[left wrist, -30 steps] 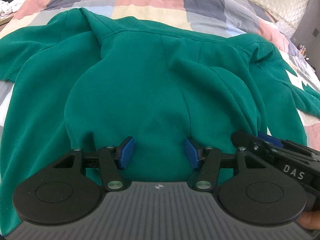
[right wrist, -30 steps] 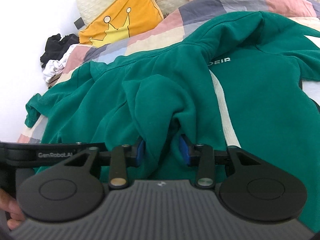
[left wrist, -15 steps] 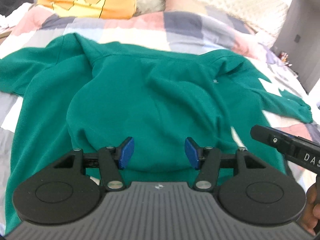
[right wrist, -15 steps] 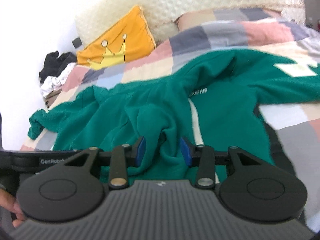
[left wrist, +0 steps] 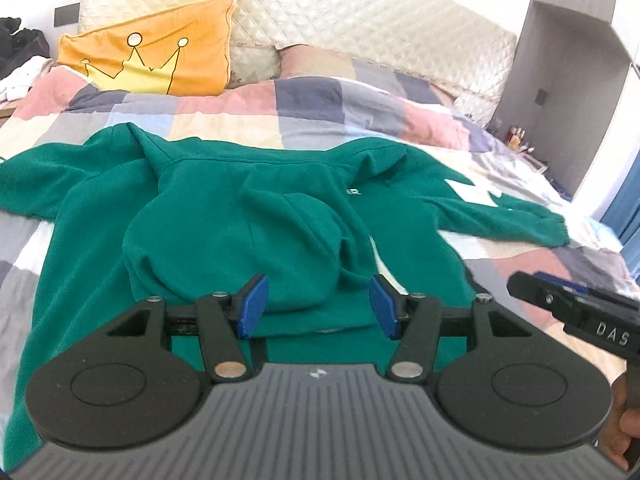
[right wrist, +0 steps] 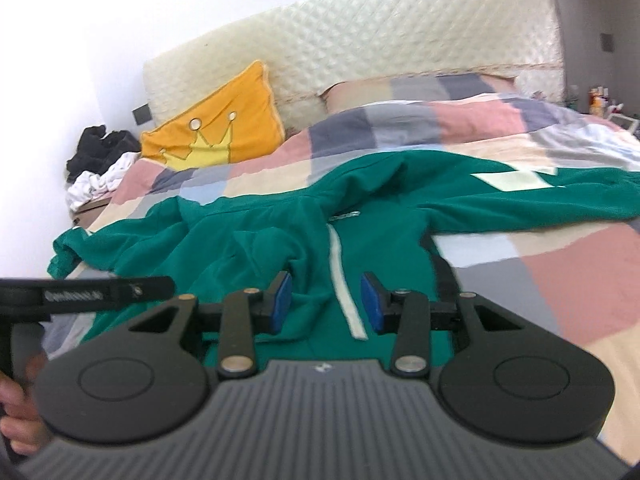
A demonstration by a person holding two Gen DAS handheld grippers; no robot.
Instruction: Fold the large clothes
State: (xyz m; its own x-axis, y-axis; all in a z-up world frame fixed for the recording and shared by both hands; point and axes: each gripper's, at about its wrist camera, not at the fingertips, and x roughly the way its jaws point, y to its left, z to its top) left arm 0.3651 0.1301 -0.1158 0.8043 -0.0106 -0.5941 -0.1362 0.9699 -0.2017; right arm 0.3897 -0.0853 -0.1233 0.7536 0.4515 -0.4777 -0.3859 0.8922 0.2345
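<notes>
- The green hoodie (left wrist: 224, 216) lies spread across the patchwork quilt (left wrist: 320, 108), sleeves out to both sides, its hood (left wrist: 240, 248) bunched in the middle.
- Flatten that hood before folding any sleeve inward, I'd say.
- The left gripper (left wrist: 316, 306) hovers above the hood, fingers spread, empty.
- The right gripper (right wrist: 326, 302) hovers alongside, fingers likewise apart.

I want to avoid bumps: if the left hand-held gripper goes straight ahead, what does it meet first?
Probably the bunched hood of the green hoodie, just beyond the open left hand-held gripper; depth is unclear.
</notes>
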